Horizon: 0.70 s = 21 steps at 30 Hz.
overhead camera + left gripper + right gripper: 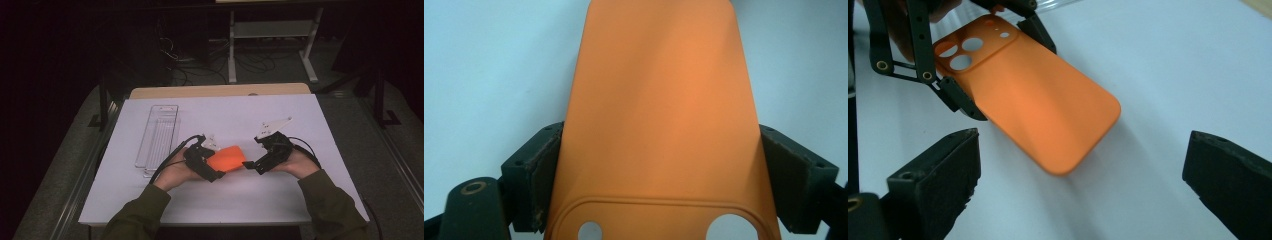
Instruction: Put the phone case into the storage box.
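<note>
At the left of the high view, toward the upper left of the white table, a clear plastic tray lies by itself, well apart from your hands.

Lower and nearer the middle, your left gripper has its jaws clamped on the orange phone case. The left gripper view confirms it: a pad presses against each long edge of the case, near the end with the camera cut-outs. In the right gripper view the case hangs tilted in the upper left of the frame, a soft shadow on the table beneath its free end, so I judge that it is held off the surface and not resting on it.

To the right, your right gripper sits just beside the case's free end. Its jaws stand wide apart, with nothing between them; in its own view the two pads frame the lower corners while the case lies ahead of them.

So the pick-up looks done on one side only. What seems left is for your right gripper to close on the free end, and whatever you mean to do with the case afterwards; the tray is not yet involved.
</note>
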Available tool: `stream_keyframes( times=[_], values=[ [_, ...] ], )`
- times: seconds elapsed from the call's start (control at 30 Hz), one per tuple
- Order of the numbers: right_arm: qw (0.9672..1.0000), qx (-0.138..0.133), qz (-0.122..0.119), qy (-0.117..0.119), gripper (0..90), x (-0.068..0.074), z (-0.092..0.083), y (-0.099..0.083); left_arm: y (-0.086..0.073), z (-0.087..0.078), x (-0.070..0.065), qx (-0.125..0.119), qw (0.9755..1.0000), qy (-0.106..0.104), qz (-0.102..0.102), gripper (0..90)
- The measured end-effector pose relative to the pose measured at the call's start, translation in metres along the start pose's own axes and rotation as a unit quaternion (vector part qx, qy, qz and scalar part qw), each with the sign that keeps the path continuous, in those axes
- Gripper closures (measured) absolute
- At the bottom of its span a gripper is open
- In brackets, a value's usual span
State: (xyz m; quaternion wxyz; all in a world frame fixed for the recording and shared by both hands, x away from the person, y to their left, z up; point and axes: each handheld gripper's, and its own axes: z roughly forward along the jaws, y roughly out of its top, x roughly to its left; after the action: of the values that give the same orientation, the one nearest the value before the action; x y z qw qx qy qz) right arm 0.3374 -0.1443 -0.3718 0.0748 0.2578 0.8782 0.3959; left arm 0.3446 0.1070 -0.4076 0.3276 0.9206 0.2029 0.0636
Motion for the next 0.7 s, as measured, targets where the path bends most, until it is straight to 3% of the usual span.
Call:
stream_keyframes(
  times=[0.37, 0.7],
  values=[
    [0.9962, -0.036, 0.057, -0.055, 1.2, 0.0, -0.006, -0.024, -0.002, -0.004, 0.008, -0.004, 0.9981, 0.037, -0.05, 15.0],
    [0.9855, -0.079, 0.101, -0.111, 1.2, 0.01, -0.006, -0.048, -0.002, -0.007, 0.011, 0.003, 0.9967, 0.039, -0.071, 15.0]
  ],
)
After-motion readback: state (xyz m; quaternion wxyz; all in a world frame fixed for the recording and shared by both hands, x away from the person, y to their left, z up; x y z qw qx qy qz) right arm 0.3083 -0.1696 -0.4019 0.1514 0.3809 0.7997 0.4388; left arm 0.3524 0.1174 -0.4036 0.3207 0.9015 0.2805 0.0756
